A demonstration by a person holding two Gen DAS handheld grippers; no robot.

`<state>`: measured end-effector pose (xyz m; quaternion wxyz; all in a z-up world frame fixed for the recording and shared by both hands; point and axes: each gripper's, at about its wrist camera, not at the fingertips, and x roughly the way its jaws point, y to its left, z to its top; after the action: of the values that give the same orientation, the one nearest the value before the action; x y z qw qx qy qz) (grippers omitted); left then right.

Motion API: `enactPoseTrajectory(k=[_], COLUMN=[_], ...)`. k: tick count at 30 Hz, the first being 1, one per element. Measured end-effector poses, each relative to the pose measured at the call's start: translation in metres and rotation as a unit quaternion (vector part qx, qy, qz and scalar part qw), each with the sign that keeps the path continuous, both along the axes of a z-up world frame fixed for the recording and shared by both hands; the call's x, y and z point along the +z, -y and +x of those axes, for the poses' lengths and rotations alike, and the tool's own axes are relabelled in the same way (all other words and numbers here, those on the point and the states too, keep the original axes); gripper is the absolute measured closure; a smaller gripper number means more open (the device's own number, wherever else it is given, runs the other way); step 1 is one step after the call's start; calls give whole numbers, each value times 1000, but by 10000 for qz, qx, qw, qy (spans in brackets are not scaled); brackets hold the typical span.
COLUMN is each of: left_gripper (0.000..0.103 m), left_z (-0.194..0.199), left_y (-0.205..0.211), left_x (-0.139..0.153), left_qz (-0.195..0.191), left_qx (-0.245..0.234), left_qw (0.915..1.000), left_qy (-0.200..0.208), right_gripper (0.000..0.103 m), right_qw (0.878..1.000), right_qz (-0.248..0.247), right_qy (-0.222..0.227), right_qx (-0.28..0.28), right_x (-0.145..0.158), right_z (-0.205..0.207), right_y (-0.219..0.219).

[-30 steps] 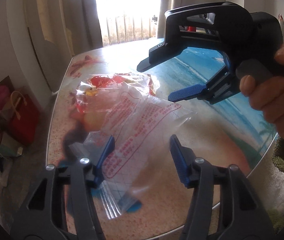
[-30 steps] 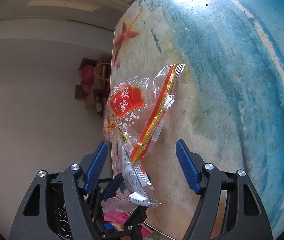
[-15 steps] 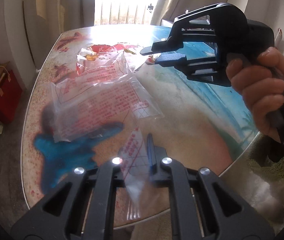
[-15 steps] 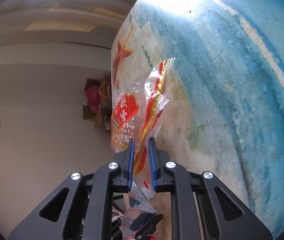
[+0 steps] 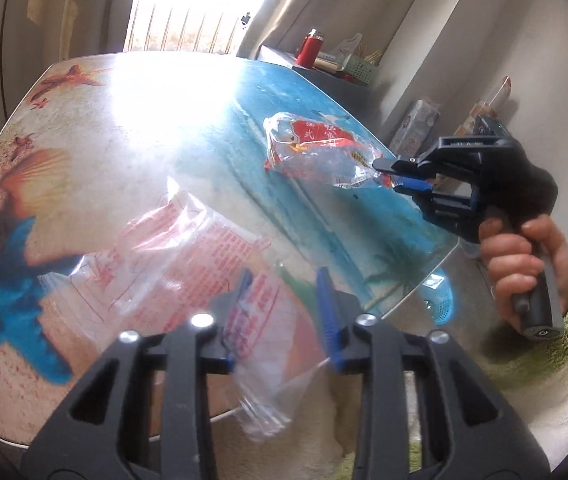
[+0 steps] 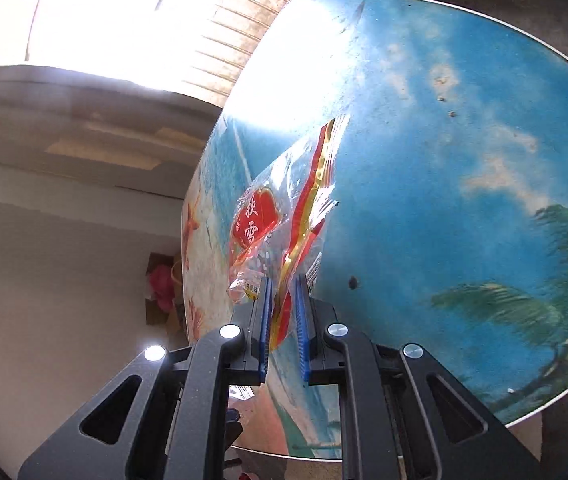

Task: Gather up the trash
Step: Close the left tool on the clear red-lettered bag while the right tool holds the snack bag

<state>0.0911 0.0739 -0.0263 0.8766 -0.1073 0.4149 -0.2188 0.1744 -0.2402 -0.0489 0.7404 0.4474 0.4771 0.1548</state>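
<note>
Two wrappers are showing. The right gripper [image 6: 284, 320] is clamping the red-and-gold wrapper [image 6: 284, 216] above the table [image 6: 464, 140], long axis running away from its pads. The left gripper [image 5: 284, 312] is opening around the clear printed wrapper [image 5: 187, 264], apparently unpinched, lying across the table's near edge.

The left gripper [image 5: 284, 312] is angling downward, its blue-padded jaws opening, with the clear red-printed bag [image 5: 187, 264] lying loosely between them. The right gripper [image 6: 284, 320] is pinching the red and gold wrapper [image 6: 284, 220] between nearly closed pads. In the left wrist view, the person's right hand [image 5: 524, 264] is wrapping around that gripper's handle, fingers curled.
</note>
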Motion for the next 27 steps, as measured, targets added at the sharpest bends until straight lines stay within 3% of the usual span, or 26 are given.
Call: enactPoseTrajectory(k=[1, 5, 9, 13, 16, 18, 21, 27], left_gripper=[38, 34, 31, 29, 30, 31, 30, 29], left_z=[1, 7, -3, -4, 8, 21, 41, 54], left_y=[5, 15, 2, -31, -40, -35, -27, -11], left_x=[1, 11, 44, 68, 68, 58, 37, 10], left_qz=[-86, -662, -1051, -1354, -640, -157, 130, 908], left_qx=[14, -225, -340, 37, 520, 515, 304, 198], left_qw=[9999, 9971, 9938, 9895, 9953, 9983, 9983, 9929], left_qy=[-50, -286, 110, 503, 502, 220, -475, -739], right_gripper=[89, 83, 67, 66, 65, 62, 61, 61], right_qw=[10000, 9998, 9988, 9977, 9962, 9963, 9964, 9954], right_qz=[22, -132, -444, -602, -733, -695, -675, -736], right_qy=[-16, 5, 155, 278, 406, 443, 462, 535], right_qx=[29, 128, 112, 172, 216, 230, 232, 303], right_x=[-2, -6, -4, -4, 0, 0, -1, 0], right_z=[-2, -7, -5, -6, -9, -9, -11, -16], right_y=[2, 9, 6, 7, 7, 9, 10, 16])
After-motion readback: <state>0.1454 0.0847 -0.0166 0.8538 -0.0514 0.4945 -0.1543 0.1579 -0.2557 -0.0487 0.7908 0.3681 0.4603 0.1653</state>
